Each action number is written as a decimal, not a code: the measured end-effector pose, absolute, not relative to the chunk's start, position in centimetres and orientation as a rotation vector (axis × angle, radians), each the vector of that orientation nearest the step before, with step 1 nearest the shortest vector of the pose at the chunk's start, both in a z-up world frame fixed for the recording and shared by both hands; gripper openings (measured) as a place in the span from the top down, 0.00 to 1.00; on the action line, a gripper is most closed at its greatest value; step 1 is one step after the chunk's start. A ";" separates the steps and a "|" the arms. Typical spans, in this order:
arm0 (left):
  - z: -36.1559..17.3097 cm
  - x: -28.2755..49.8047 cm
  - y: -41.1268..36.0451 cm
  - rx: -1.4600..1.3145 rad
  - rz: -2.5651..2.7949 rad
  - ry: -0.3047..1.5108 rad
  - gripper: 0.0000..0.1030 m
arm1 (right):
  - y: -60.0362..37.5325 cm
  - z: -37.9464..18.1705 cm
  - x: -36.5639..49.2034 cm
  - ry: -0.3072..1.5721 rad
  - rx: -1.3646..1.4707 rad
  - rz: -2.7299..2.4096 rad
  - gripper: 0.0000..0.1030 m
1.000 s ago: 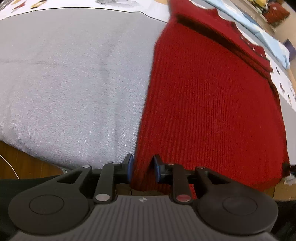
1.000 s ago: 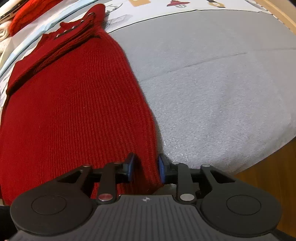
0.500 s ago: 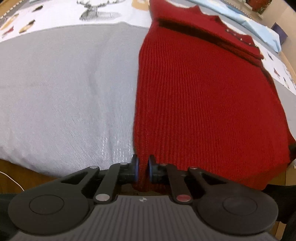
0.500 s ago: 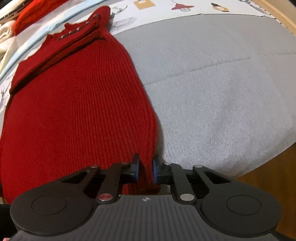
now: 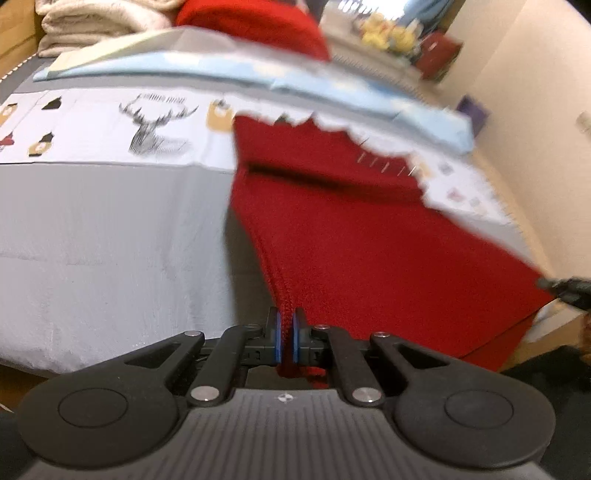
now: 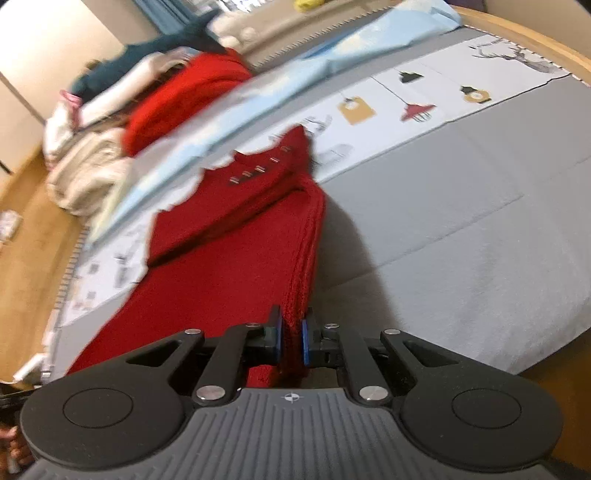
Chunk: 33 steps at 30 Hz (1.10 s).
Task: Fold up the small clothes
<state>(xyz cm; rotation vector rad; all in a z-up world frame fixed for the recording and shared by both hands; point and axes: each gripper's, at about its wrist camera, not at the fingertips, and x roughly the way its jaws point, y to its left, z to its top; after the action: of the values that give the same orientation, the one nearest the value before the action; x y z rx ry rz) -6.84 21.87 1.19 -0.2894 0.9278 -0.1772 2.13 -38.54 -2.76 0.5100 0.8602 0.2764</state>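
Pretty sure I'm working in someone's bedroom at home: there's a bed [image 5: 92, 240] with a grey cover and a deer-print sheet [image 5: 159, 125], a pale blue blanket [image 6: 332, 55] across it, piles of folded laundry [image 6: 85, 177] behind, soft toys [image 5: 384, 33] on a shelf, and wood flooring [image 6: 26, 221].

the far part of the red sweater [image 5: 332, 236] is blurry, and its bumpy top edge looks smeared. the small shiny bits near its neck [image 6: 258, 170] are too fuzzy to name. the near corner is hidden between the left gripper [image 5: 285, 334] pads. the pile of clothes [image 6: 122, 122] at the back is a blur. a dark thing [image 5: 569, 290] is cut off at the right edge.
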 end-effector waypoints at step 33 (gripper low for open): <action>-10.4 13.2 29.9 -0.554 -0.005 1.100 0.53 | -39.8 -10.3 17.5 0.977 0.583 0.097 0.57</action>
<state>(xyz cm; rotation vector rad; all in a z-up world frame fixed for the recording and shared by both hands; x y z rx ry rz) 13.24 29.90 -10.43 -0.5541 1.1000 -0.0048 17.47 -39.78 -10.34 0.5834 0.9775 0.0970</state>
